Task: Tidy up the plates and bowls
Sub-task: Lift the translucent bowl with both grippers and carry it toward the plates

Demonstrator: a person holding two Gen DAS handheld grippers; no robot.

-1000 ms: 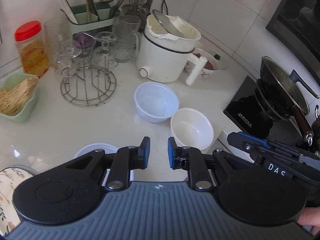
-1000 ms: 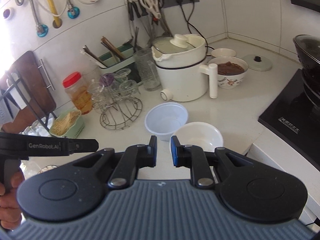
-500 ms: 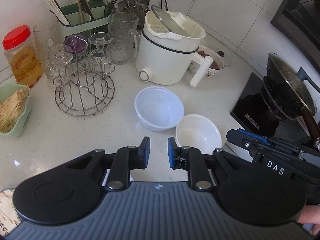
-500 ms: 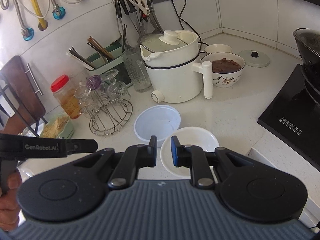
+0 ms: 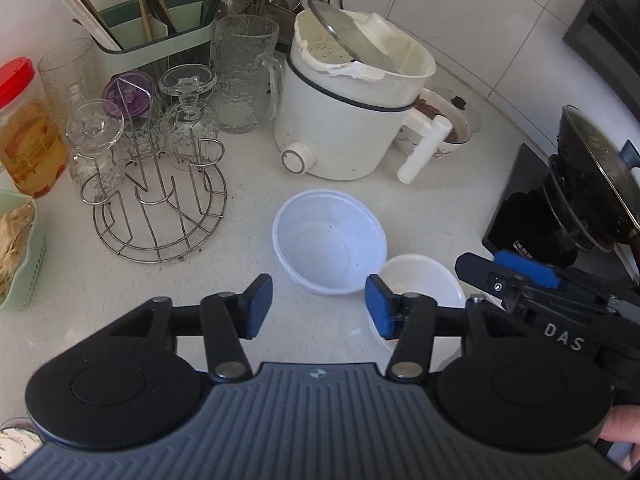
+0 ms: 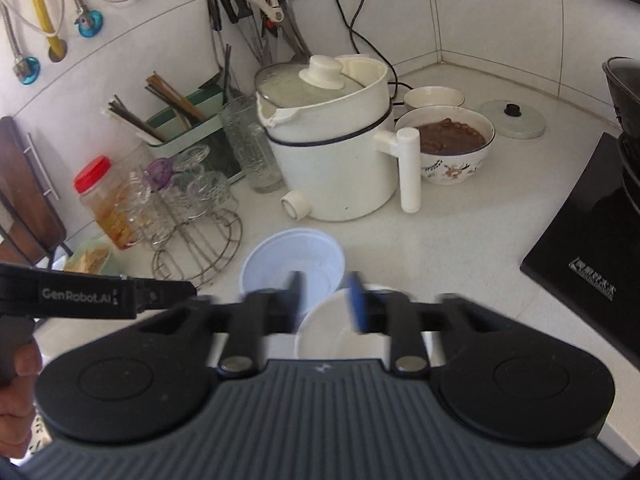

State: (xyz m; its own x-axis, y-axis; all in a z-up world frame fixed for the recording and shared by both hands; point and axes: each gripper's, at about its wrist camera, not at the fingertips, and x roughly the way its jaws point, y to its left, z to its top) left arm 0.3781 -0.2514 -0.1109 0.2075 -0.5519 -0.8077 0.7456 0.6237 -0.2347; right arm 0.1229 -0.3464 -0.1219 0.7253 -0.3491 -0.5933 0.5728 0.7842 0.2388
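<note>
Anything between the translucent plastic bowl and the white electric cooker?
Nothing: bare white countertop between the translucent plastic bowl and the white electric cooker. Clearest in the left wrist view.

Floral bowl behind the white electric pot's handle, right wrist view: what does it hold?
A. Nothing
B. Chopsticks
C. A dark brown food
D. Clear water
C. The floral bowl is filled nearly to its rim with dark brown food, lumps showing at the surface, beside the white electric pot.
</note>
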